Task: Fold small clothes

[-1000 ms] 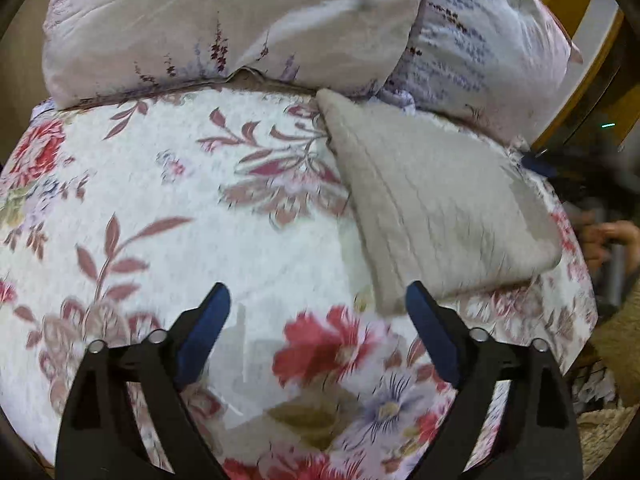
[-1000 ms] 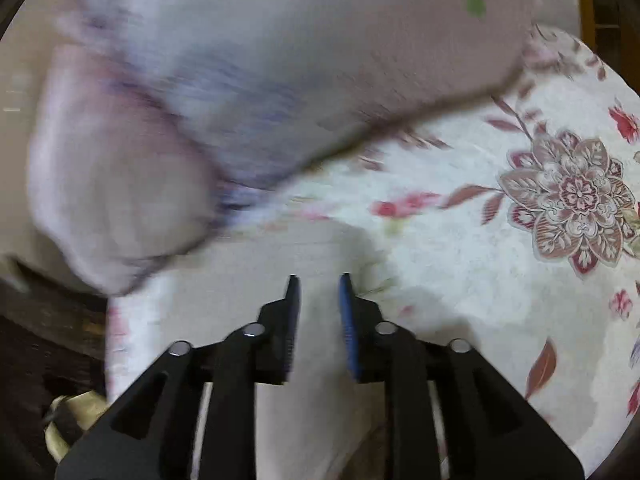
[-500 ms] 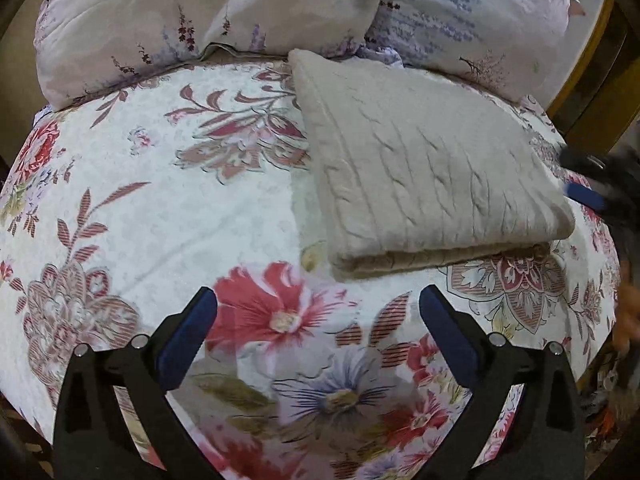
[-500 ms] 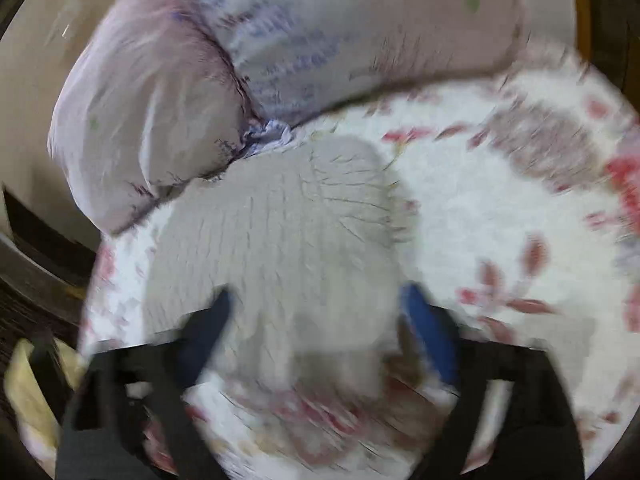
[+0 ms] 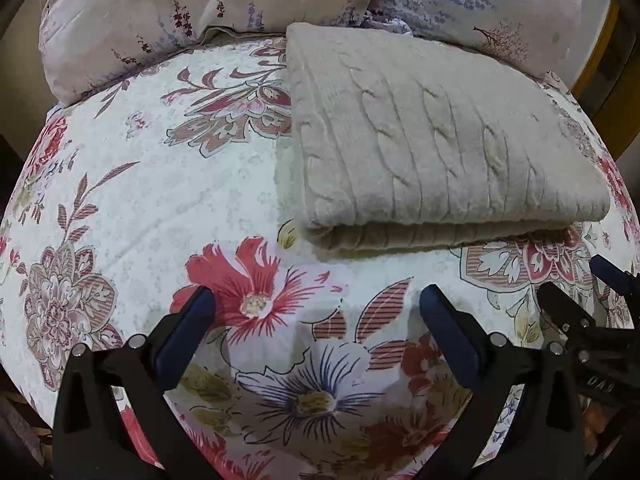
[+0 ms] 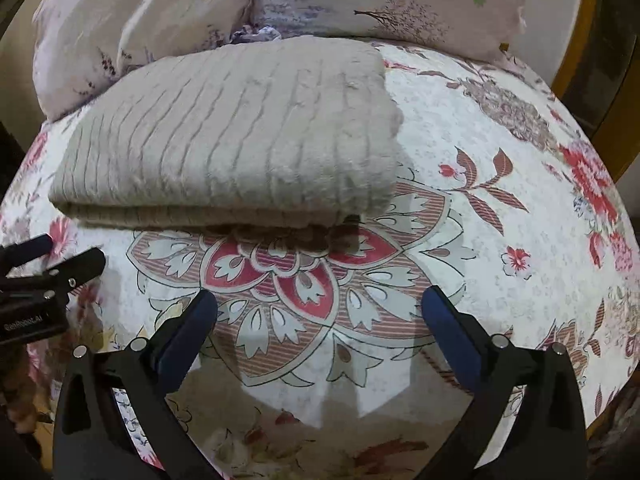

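1. Since half a second ago, both grippers have drawn back toward the near edge of the bed, and the blur in the right wrist view has settled into a sharp picture.
2. A beige cable-knit sweater (image 5: 436, 144), folded into a thick rectangle, lies on the floral bedspread (image 5: 168, 184), its far edge touching two pale lilac pillows (image 5: 192, 8).
3. The left gripper (image 5: 314, 312) hovers above the bedspread just short of the sweater's near folded edge, its jaws spread wide and holding nothing.
4. The right gripper (image 6: 320, 308) hovers likewise in front of the sweater (image 6: 232, 140), jaws released and empty.
5. Seen from the left wrist, the right gripper's tips (image 5: 580, 300) sit close beside the left one, low at the right.
6. The fold looks finished, so the main risk I see is disturbance: an open jaw tip catching the soft knit could drag the top layer askew.
7. The lower layers (image 6: 200, 216) bulge out slightly along the near edge; a nudge there could loosen the stack.
8. With both tools this close together, a careless sideways move could knock them into each other.
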Demonstrator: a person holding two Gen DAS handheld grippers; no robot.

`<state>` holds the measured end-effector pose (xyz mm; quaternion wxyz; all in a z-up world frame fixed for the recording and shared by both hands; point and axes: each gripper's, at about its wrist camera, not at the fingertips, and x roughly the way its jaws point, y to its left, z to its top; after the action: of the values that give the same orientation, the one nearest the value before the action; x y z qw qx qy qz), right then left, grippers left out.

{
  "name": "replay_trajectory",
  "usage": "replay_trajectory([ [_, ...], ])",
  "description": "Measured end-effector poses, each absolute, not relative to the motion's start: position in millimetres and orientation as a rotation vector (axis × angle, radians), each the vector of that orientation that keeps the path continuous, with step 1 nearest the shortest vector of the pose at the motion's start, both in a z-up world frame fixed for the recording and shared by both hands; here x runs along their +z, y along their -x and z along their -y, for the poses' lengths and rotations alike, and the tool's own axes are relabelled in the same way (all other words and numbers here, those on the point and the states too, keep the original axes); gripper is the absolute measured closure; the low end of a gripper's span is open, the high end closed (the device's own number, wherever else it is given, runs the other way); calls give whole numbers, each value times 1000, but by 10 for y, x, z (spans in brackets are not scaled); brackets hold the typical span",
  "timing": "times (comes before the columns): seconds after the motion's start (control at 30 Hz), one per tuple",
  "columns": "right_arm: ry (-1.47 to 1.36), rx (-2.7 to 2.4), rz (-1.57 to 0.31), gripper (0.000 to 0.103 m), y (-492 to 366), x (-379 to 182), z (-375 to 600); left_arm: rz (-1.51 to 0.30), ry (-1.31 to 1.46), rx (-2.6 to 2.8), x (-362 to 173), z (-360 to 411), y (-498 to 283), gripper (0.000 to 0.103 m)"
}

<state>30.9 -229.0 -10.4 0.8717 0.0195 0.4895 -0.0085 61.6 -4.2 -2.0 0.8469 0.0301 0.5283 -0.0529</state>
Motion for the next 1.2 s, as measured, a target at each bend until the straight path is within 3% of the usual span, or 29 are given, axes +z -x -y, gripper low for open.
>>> replay_trajectory([
  [1.2, -66, -63, -1048, 1, -315, -96, 2282, -1116, -61, -96, -10, 53, -582, 2],
])
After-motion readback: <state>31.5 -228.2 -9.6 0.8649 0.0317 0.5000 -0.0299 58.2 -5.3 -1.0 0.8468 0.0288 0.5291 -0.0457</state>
